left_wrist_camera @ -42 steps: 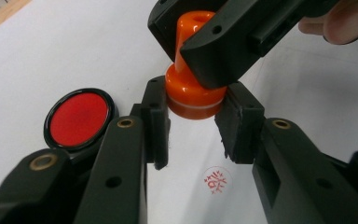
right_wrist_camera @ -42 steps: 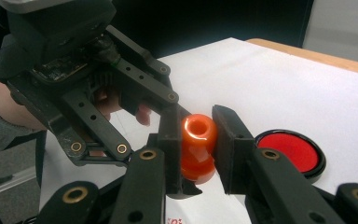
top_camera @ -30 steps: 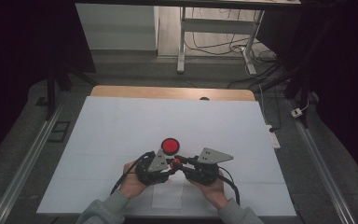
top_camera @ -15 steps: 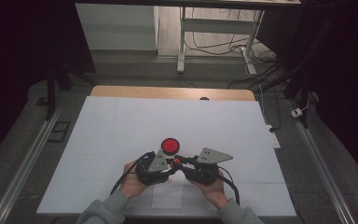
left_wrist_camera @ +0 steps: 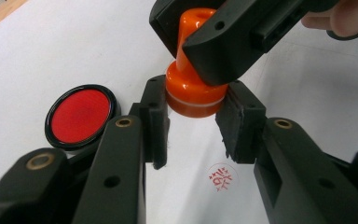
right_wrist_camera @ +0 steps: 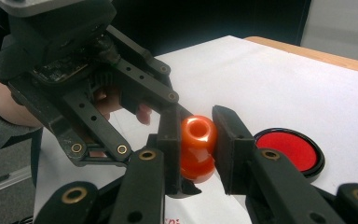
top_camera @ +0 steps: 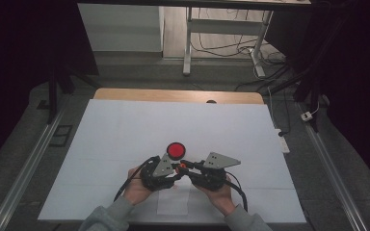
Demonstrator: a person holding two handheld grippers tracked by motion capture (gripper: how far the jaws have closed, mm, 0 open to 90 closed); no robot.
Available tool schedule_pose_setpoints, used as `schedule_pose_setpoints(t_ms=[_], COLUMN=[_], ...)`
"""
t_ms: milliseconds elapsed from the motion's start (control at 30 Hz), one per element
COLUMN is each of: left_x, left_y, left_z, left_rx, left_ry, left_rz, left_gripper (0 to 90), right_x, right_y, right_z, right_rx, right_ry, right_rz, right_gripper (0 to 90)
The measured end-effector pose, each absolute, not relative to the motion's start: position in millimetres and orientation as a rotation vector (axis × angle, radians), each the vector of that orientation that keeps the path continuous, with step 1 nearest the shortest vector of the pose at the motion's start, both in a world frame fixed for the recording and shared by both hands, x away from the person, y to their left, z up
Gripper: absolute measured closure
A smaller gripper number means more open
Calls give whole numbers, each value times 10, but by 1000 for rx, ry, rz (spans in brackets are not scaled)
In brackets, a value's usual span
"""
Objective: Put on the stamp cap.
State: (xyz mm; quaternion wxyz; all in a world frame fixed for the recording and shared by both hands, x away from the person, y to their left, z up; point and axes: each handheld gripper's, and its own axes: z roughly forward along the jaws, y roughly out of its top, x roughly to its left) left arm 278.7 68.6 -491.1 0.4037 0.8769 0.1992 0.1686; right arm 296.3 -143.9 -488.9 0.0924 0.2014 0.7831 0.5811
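High view: two hands meet near the front of the white sheet (top_camera: 125,130), the left gripper (top_camera: 173,169) and right gripper (top_camera: 185,166) tip to tip on a small orange stamp (top_camera: 181,166). The red ink pad (top_camera: 176,150) lies just beyond them.

Left gripper view: its jaws stand either side of the stamp's (left_wrist_camera: 193,91) broad base, narrow and pressing on it, while the right gripper (left_wrist_camera: 214,46) comes in from above and clamps the neck and knob. The stamp hangs above the sheet (left_wrist_camera: 74,51), clear of it. A red imprint (left_wrist_camera: 221,177) shows on the paper below, and the ink pad (left_wrist_camera: 80,115) sits off to one side.

Right gripper view: its jaws are closed on the stamp's (right_wrist_camera: 197,147) knob, with the left gripper (right_wrist_camera: 168,140) reaching in from beyond, and the ink pad (right_wrist_camera: 291,151) just past it.

The step looks like a hand-over or a joint steadying of the stamp after a print. Next, one gripper should let go before the other moves, so the stamp is not twisted between them.
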Motion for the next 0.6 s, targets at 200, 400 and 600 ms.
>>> schedule_pose_setpoints(t_ms=[200, 400, 600], left_x=[2791, 2796, 2809], left_y=[686, 686, 680], left_z=[-4918, -4924, -4946], left_rx=[2205, 2200, 2210], left_ry=[511, 521, 525], left_rz=[416, 408, 393], left_gripper=[638, 635, 604], right_x=[2963, 2960, 2962], right_y=[-1438, -1439, -1452], right_z=[-4888, -4886, -4874], right_rx=[599, 600, 604], right_ry=[2322, 2318, 2309], right_rz=[1725, 1723, 1732], right_gripper=[726, 726, 726])
